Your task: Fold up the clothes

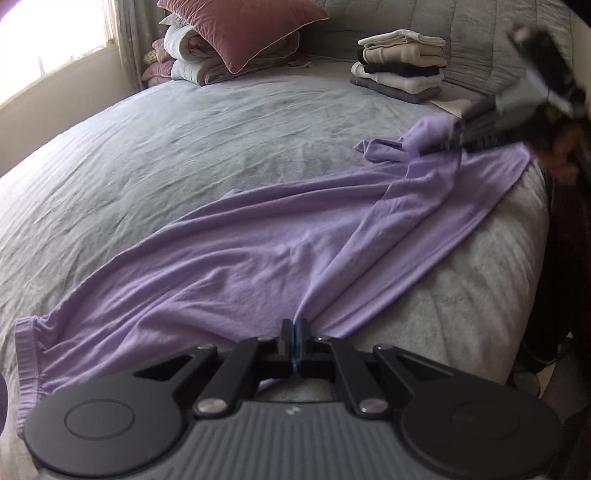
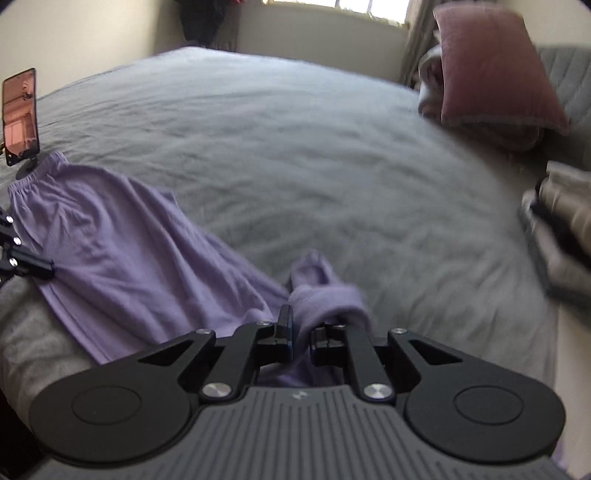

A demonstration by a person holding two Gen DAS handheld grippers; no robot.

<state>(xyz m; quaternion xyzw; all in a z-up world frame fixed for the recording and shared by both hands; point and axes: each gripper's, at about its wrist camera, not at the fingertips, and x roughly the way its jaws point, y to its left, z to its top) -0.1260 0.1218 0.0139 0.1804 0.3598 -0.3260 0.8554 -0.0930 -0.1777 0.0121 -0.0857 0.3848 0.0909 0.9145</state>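
Note:
Lavender pants (image 1: 258, 258) lie stretched across the grey bed (image 1: 184, 140), elastic waistband at the near left and legs running off to the right. My left gripper (image 1: 294, 328) is shut on the pants' near edge, and the cloth puckers at its tips. In the right wrist view my right gripper (image 2: 301, 326) is shut on a bunched leg end of the pants (image 2: 122, 254), which drapes over its right finger. In the left wrist view the right gripper (image 1: 456, 138) is blurred at the far end of the pants. The left gripper's tip (image 2: 37, 267) shows at the right wrist view's left edge.
A stack of folded clothes (image 1: 402, 70) sits at the head of the bed on the right, and a maroon pillow (image 1: 240, 29) rests on rolled bedding beside it. A phone on a stand (image 2: 20, 114) stands near the waistband. The bed's edge drops off at the right.

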